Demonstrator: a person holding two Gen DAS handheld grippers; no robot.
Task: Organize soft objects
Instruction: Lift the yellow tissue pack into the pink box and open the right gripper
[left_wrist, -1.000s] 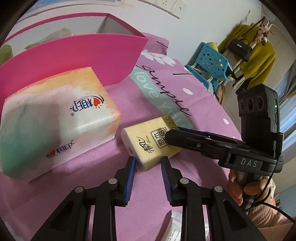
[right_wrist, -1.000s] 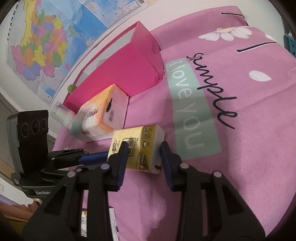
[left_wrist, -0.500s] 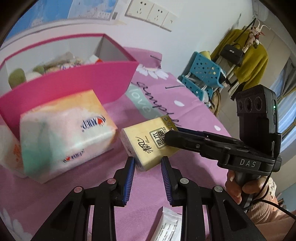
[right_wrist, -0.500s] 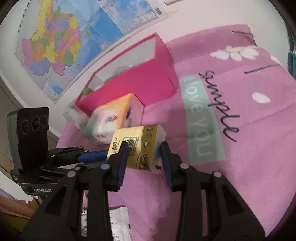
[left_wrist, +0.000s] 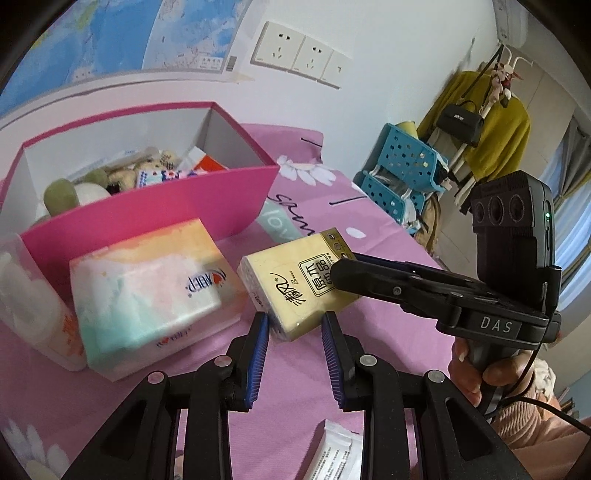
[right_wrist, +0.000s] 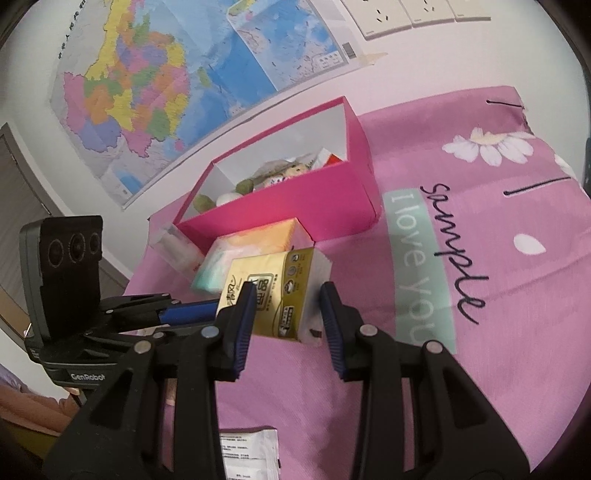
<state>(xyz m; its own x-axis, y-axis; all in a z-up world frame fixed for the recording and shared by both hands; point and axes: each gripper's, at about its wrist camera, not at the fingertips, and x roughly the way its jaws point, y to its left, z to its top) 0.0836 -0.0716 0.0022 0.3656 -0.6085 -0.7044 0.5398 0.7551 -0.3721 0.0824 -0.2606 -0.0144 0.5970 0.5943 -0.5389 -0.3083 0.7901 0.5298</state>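
A yellow tissue pack (left_wrist: 295, 288) hangs above the pink cloth, held from two sides. My left gripper (left_wrist: 293, 319) is shut on its near corner, blue pads against both faces. From the right, my right gripper (left_wrist: 341, 271) clamps the pack's other end. In the right wrist view the same pack (right_wrist: 277, 284) sits between the right gripper's (right_wrist: 288, 291) pads, with the left gripper (right_wrist: 210, 310) reaching in from the left. Behind stands the open pink box (left_wrist: 147, 206), with soft toys and small packs inside.
A pastel tissue pack (left_wrist: 147, 280) lies in front of the box, beside a clear-wrapped white pack (left_wrist: 26, 295). A white sachet (left_wrist: 336, 454) lies on the cloth under the grippers. A blue plastic rack (left_wrist: 402, 166) stands beyond the table's right edge. A hand (left_wrist: 476, 373) holds the right gripper.
Both grippers have risen together with the yellow pack between them. The cloth and pastel pack have dropped away, and the box's inside has come into view.
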